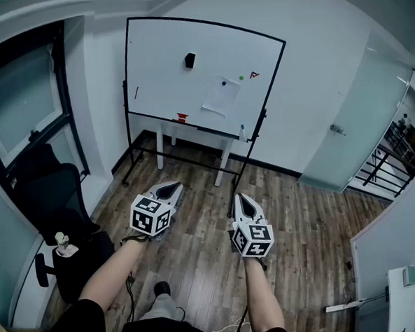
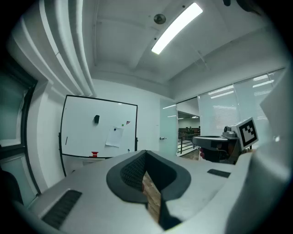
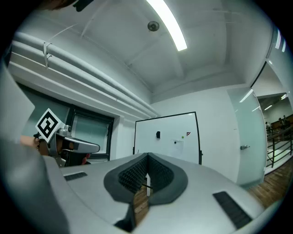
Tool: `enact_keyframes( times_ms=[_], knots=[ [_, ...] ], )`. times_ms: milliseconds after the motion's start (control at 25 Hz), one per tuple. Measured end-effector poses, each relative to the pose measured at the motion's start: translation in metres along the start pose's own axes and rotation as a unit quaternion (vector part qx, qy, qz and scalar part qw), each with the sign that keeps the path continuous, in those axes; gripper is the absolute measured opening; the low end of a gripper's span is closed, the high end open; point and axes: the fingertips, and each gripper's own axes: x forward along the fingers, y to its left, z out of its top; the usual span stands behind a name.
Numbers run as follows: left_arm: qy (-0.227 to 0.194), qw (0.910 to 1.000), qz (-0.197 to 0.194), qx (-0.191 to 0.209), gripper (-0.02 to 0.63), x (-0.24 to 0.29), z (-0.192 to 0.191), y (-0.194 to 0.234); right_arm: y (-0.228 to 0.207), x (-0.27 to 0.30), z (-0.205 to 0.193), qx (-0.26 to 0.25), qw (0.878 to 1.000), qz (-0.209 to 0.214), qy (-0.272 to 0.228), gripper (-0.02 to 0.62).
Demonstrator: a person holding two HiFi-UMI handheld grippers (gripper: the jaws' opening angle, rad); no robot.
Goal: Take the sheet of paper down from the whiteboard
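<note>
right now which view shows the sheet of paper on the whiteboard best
The head view: the sheet of paper hangs on the whiteboard, and it is largest there with its whole outline visible. The left gripper view shows the sheet of paper small and distant. The right gripper view shows the sheet of paper smaller still.
</note>
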Motion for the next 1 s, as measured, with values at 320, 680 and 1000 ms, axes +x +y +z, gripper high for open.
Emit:
enact_keyframes(
  times_ms=[320, 680, 1000],
  knots=[
    [0.0, 1.0, -0.007, -0.005, 0.008, 0.062, 0.002, 0.068, -0.015, 0.084, -0.006, -0.006, 1.0, -0.007, 0.004, 0.025],
    [-0.006, 0.9999, -0.007, 0.008, 0.008, 0.138, 0.013, 0.157, -0.031, 0.195, -0.012, -0.003, 1.0, -0.01, 0.006, 0.025],
    [0.005, 0.9999, -0.014, 0.0, 0.008, 0.179, 0.011, 0.216, -0.036, 0.265, -0.013, 0.002, 1.0, -0.015, 0.005, 0.025]
  ],
)
